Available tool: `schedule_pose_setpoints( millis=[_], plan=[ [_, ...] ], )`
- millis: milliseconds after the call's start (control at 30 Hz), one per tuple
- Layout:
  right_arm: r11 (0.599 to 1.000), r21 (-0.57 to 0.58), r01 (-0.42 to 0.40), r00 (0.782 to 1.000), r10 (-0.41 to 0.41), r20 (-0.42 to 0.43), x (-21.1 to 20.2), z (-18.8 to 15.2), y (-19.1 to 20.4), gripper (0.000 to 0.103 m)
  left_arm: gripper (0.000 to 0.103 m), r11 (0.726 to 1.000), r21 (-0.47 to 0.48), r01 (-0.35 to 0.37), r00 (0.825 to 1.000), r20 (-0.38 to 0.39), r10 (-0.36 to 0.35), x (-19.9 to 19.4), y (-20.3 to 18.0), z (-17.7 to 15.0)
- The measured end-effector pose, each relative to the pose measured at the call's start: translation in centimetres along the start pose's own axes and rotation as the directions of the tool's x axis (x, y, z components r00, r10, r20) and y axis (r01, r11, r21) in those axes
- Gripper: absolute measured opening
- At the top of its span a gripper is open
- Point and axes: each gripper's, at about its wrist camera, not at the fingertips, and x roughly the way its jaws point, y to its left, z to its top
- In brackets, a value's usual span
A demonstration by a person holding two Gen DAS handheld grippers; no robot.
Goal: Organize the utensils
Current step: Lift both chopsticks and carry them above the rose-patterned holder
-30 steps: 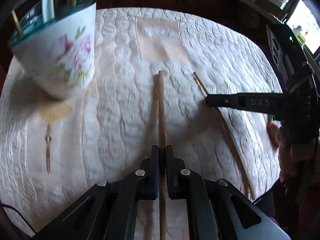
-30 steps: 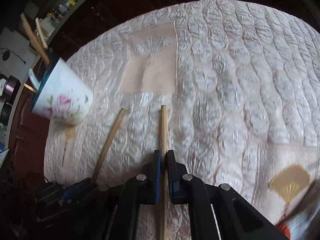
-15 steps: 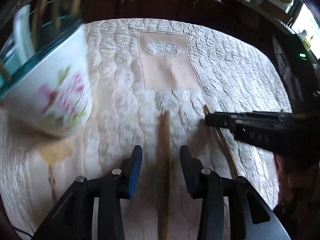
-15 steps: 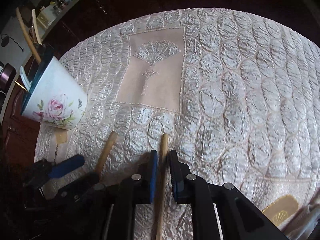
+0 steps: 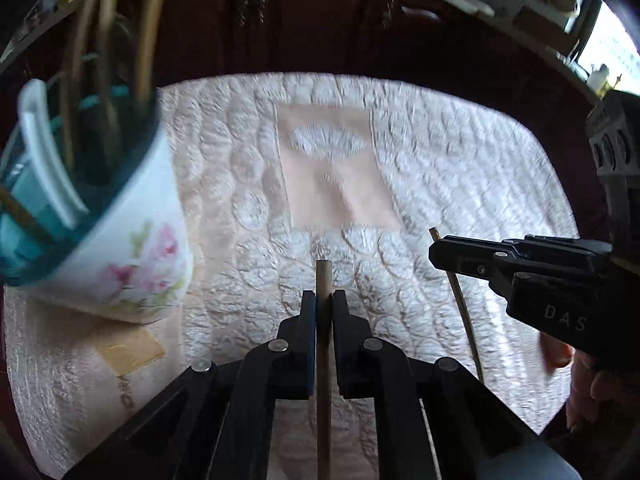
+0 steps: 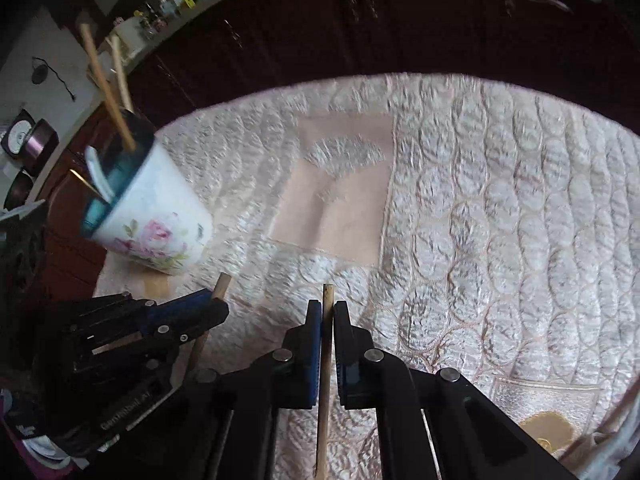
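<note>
The left gripper (image 5: 323, 308) has its jaws closed on a chopstick (image 5: 323, 360), which runs straight between them and pokes out a little past the tips toward 12 o'clock; the right gripper (image 6: 328, 316) has its jaws closed on a thinner stick (image 6: 326, 360) in the same way, tip just clear of the jaws at 12 o'clock. Both sticks are seen against a quilted cream cloth (image 5: 440, 168) that covers the counter; whether they touch it I cannot tell.

In the left wrist view the cup (image 5: 132, 248), white with pink roses and a teal inside, stands at 10 o'clock from the gripper, blurred, with several sticks and a white spoon (image 5: 44, 152) rising out of it; the right gripper comes in from 3 o'clock, its stick slanting below it.

In the right wrist view the cup sits at 10 o'clock, near the cloth's edge, two sticks and the spoon handle leaning out of it; the left gripper lies at 8 o'clock, its chopstick tip showing just past the jaws and pointing toward the cup's base; dark wooden cabinets (image 6: 360, 20) stand behind the counter at 12 o'clock.
</note>
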Motion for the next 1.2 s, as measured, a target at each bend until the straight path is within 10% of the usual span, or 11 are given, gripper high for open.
schedule_pose_setpoints(
  millis=[433,1200],
  plan=[
    [0.992,-0.121,-0.022,0.978,0.047,0.203,-10.2,0.9,4.5,0.007,0.008,0.999,-0.022,0.034,0.980,0.199,-0.029,-10.6,2.1,-0.2],
    [0.978,-0.208,0.011,0.950,0.055,0.308,-15.6,1.6,8.8,0.007,0.007,0.999,-0.045,0.031,0.941,0.337,-0.014,-17.6,3.1,-1.0]
  ],
)
